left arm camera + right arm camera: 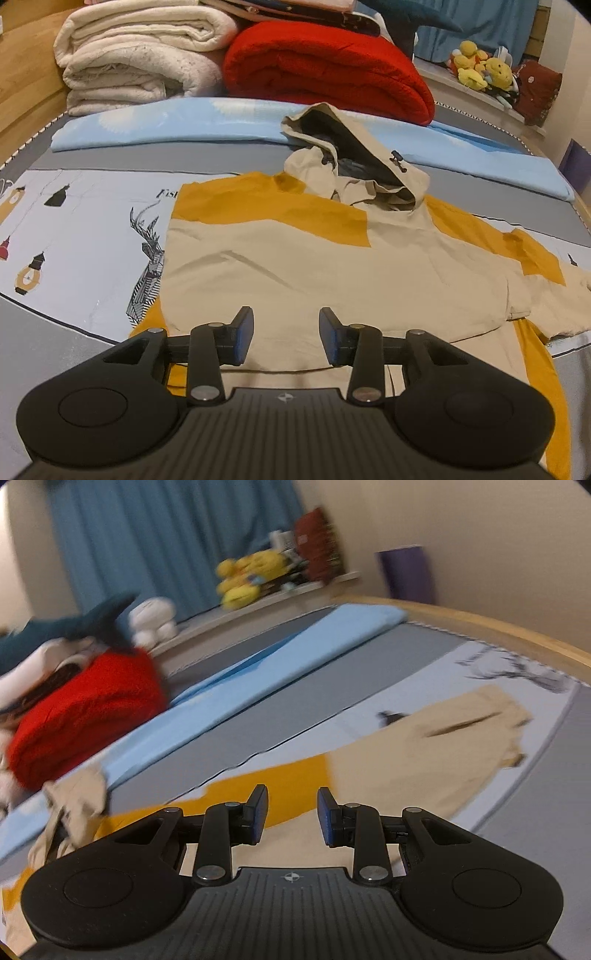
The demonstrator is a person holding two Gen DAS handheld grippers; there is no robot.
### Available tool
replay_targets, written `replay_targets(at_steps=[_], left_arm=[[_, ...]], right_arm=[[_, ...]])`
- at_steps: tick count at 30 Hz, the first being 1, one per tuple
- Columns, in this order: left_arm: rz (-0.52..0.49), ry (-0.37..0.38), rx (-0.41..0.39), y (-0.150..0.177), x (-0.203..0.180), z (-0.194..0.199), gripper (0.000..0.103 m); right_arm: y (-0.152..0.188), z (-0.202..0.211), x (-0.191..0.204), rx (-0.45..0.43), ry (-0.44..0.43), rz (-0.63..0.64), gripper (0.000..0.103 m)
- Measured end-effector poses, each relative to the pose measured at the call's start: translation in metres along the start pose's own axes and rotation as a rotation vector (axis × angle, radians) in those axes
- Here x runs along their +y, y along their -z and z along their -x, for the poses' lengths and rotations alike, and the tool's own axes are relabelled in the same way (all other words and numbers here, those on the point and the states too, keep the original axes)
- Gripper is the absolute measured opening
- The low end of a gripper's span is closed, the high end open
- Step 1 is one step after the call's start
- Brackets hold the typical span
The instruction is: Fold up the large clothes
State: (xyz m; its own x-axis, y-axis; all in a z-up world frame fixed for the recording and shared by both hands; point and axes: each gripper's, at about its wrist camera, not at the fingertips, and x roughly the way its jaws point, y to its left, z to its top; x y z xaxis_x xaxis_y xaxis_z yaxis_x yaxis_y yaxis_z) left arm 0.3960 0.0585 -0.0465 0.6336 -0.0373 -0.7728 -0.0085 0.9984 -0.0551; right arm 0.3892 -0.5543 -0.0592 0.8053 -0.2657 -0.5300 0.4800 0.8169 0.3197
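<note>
Beige and mustard hooded fabric jacket [295, 258] spread flat on printed bedsheet [74, 221], left gripper [286, 338] held spread and empty above it, right gripper [291, 818] likewise parted, nothing pinched.

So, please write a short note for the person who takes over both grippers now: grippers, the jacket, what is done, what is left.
Left gripper: open, empty, above the jacket's lower part.
Right gripper: open, empty, above the jacket's right side; its view is blurred.
Jacket: beige and yellow, flat on the bed, hood toward the red blanket.
Done: the left side looks folded in, giving a straight edge.
Left: the right sleeve lies spread out; fold it in, then likely the hood and the body.
</note>
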Motion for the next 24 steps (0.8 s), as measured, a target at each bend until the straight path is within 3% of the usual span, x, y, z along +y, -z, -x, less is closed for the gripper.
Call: replay_targets(at_steps=[2, 7, 13, 15, 20, 24], left_arm=[[0.006, 0.005, 0.005, 0.000, -0.003, -0.004, 0.043], [-0.011, 0.009, 0.021, 0.002, -0.013, -0.013, 0.043], [-0.039, 0.000, 0.034, 0.005, -0.018, -0.023, 0.043], [-0.042, -0.009, 0.036, 0.005, -0.018, -0.026, 0.043], [-0.044, -0.023, 0.044, 0.005, -0.017, -0.032, 0.043], [-0.056, -0.024, 0.058, 0.008, -0.021, -0.038, 0.043]], right_arm=[[-0.011, 0.003, -0.029, -0.033, 0.021, -0.044, 0.016], [-0.018, -0.012, -0.102, -0.056, 0.075, -0.206, 0.019], [-0.001, -0.074, -0.166, 0.079, 0.070, -0.308, 0.021], [0.004, -0.091, -0.185, 0.109, 0.072, -0.351, 0.027], [0.014, -0.120, -0.212, 0.126, 0.085, -0.460, 0.033], [0.014, -0.132, -0.216, 0.060, 0.085, -0.488, 0.031]])
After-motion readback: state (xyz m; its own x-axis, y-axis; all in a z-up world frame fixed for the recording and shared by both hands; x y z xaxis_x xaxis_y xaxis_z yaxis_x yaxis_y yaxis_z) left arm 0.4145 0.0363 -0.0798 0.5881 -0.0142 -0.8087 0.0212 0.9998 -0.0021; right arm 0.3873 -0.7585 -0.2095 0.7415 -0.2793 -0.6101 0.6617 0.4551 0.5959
